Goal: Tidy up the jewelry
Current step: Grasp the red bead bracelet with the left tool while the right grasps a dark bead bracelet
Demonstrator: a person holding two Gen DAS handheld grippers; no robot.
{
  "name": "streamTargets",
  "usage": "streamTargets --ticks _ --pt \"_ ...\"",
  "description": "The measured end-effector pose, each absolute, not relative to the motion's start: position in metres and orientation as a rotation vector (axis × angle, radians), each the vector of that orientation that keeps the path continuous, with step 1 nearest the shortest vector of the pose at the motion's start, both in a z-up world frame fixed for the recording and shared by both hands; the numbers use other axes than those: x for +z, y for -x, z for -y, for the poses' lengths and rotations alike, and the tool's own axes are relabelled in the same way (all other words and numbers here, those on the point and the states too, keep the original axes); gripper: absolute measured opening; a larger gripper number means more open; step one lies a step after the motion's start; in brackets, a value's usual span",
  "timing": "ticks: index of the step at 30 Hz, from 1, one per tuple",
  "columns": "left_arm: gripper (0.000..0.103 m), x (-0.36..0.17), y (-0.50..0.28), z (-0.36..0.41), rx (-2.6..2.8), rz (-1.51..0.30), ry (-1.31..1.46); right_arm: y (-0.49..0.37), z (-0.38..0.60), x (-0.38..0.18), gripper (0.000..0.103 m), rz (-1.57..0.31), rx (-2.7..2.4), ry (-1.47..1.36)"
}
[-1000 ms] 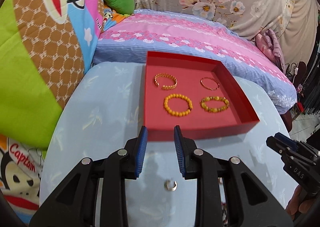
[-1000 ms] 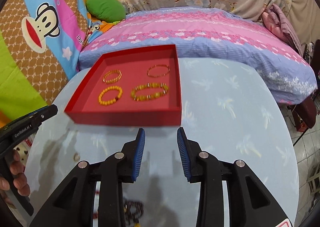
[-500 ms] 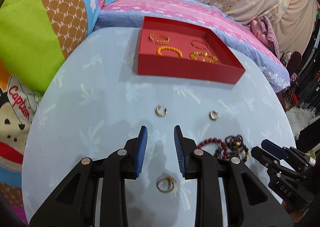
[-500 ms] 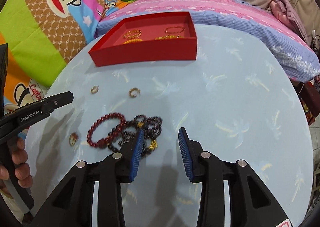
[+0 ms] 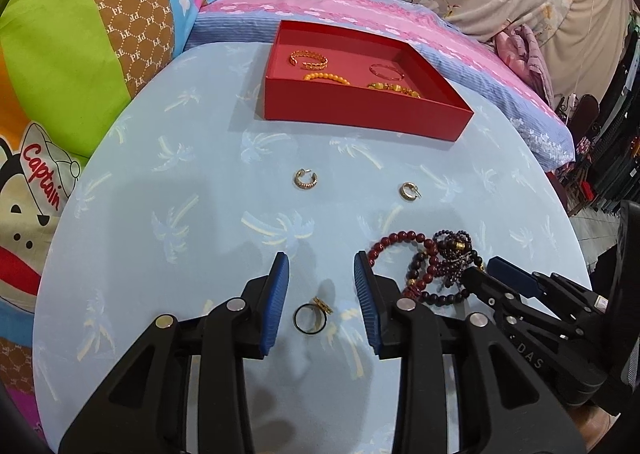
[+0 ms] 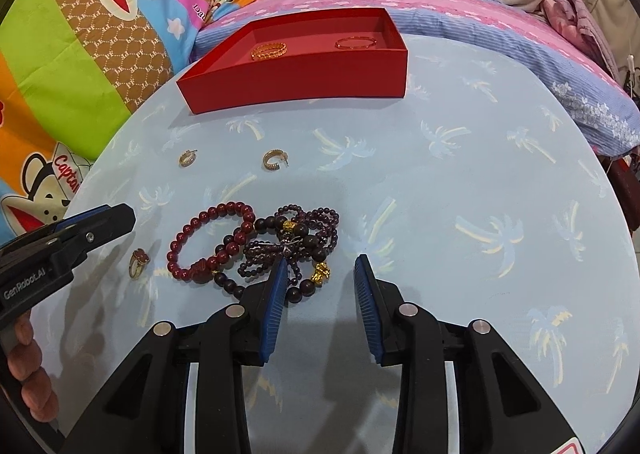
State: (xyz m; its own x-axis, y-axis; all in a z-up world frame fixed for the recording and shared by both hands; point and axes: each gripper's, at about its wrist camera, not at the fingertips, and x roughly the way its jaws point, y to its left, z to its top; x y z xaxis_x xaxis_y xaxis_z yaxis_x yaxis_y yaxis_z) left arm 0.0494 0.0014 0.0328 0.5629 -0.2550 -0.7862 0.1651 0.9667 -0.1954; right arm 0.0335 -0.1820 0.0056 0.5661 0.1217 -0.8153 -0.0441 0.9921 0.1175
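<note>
A red tray at the table's far side holds several gold and amber bracelets. On the cloth lie two gold hoop earrings, a dark red bead bracelet and a tangle of dark purple beads. My left gripper hovers low over a gold ring; its jaws are opening and the ring lies between the fingers, untouched. My right gripper is closing, its left pad at the edge of the bead tangle, with a gold charm in the gap, not pressed.
The round table carries a light blue palm-print cloth. A bed with a pink and blue cover lies behind it, with cartoon cushions on the left. A hand holds the left gripper's handle.
Both grippers pulled back from the tray and sank towards the table, bringing the loose earrings, ring and bead bracelets into view. The left jaws have widened a little.
</note>
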Motion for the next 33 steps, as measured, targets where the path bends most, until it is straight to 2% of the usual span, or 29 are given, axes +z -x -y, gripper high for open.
streamTargets --ticks 6,14,23,26,30,33 --pt "0.033 0.026 -0.048 0.006 -0.265 -0.961 0.104 -0.030 0.185 0.004 0.014 -0.965 0.102 -0.087" --pt "0.037 0.017 -0.052 0.026 -0.315 -0.992 0.090 -0.019 0.196 0.006 0.009 -0.973 0.101 -0.129" --pt "0.036 0.007 -0.054 0.049 -0.314 -0.986 0.004 -0.009 0.208 0.004 0.009 -0.986 0.094 -0.170" --pt "0.032 0.006 -0.053 0.052 -0.305 -0.973 -0.021 -0.009 0.208 0.004 0.009 -0.986 0.095 -0.178" --pt "0.009 0.006 -0.052 0.052 -0.307 -0.971 -0.030 -0.007 0.210 0.006 0.009 -0.983 0.101 -0.194" --pt "0.008 0.007 -0.052 0.050 -0.321 -0.980 -0.017 -0.004 0.210 0.010 0.009 -0.976 0.108 -0.204"
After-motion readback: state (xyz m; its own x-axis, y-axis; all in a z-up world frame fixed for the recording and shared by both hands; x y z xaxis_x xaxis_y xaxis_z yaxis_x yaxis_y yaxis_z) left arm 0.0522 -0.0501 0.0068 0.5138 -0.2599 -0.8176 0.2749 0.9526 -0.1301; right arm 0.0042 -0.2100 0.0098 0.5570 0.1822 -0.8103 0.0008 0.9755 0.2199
